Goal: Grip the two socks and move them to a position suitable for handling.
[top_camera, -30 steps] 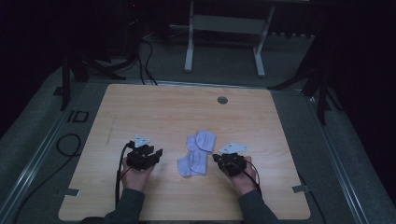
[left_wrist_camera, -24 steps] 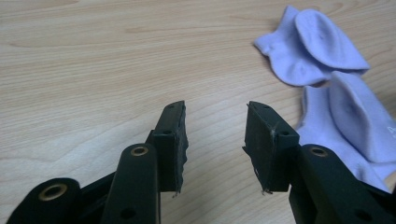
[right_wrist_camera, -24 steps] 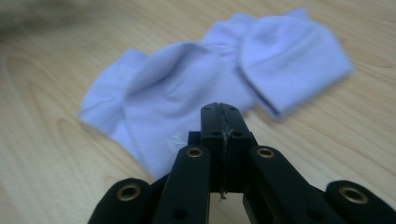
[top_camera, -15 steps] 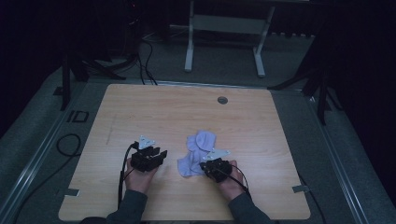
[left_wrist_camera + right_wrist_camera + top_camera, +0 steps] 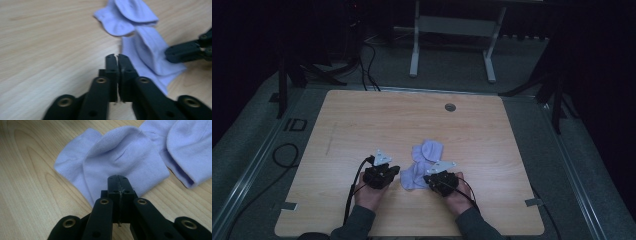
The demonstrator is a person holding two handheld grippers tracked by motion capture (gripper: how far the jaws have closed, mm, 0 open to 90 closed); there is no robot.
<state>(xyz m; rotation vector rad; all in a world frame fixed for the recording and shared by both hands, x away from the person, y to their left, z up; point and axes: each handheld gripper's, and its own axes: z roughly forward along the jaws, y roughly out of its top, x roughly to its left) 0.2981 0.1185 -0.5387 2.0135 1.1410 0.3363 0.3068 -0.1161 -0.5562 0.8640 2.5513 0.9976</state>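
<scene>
Socks lie crumpled between both grippers — left just closed empty, right pressed together.

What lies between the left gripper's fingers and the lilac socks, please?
Only bare wooden table: in the left gripper view the left gripper, its fingers just closed on nothing, stops short of the lilac socks.

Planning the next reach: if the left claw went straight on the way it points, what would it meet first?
Most likely the near edge of the lilac sock, just beyond the shut left claw; depth is hard to judge, and the right claw waits farther along.
</scene>
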